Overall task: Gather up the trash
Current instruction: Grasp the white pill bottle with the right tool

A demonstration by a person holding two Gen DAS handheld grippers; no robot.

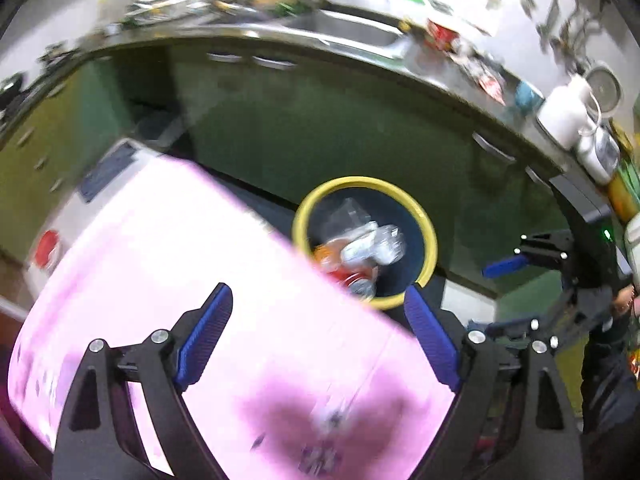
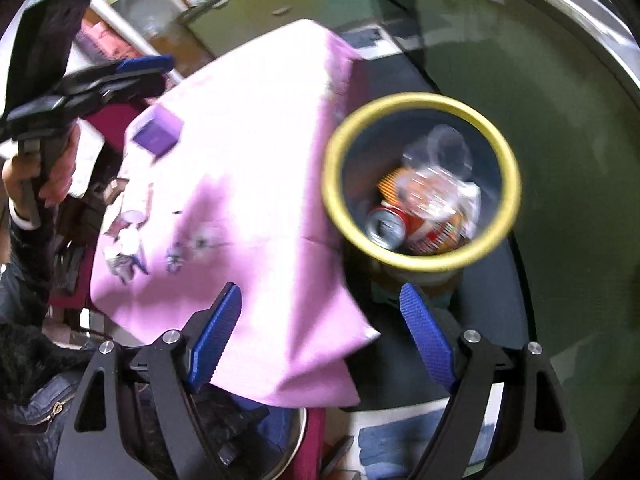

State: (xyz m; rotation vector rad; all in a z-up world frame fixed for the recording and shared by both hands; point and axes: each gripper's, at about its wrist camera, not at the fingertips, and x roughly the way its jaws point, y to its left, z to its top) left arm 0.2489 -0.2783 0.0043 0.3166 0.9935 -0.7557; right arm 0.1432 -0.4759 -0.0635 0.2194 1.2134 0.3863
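A dark bin with a yellow rim [image 1: 426,226] [image 2: 508,160] stands beside a table under a pink cloth [image 1: 192,280] [image 2: 248,184]. Inside lie a red can [image 2: 386,226], an orange wrapper [image 2: 436,236] and clear plastic [image 1: 352,216] [image 2: 444,152]. My left gripper [image 1: 318,314] is open and empty above the cloth, short of the bin. My right gripper [image 2: 322,310] is open and empty just in front of the bin; it also shows at the right of the left wrist view [image 1: 508,260]. Small scraps [image 2: 128,252] and a purple box [image 2: 158,132] lie on the cloth.
Green cabinets [image 1: 320,128] run under a steel counter with a sink [image 1: 352,32] and clutter. A white appliance [image 1: 568,116] stands at the counter's right end. Bags and dark clutter [image 2: 44,364] lie left of the table.
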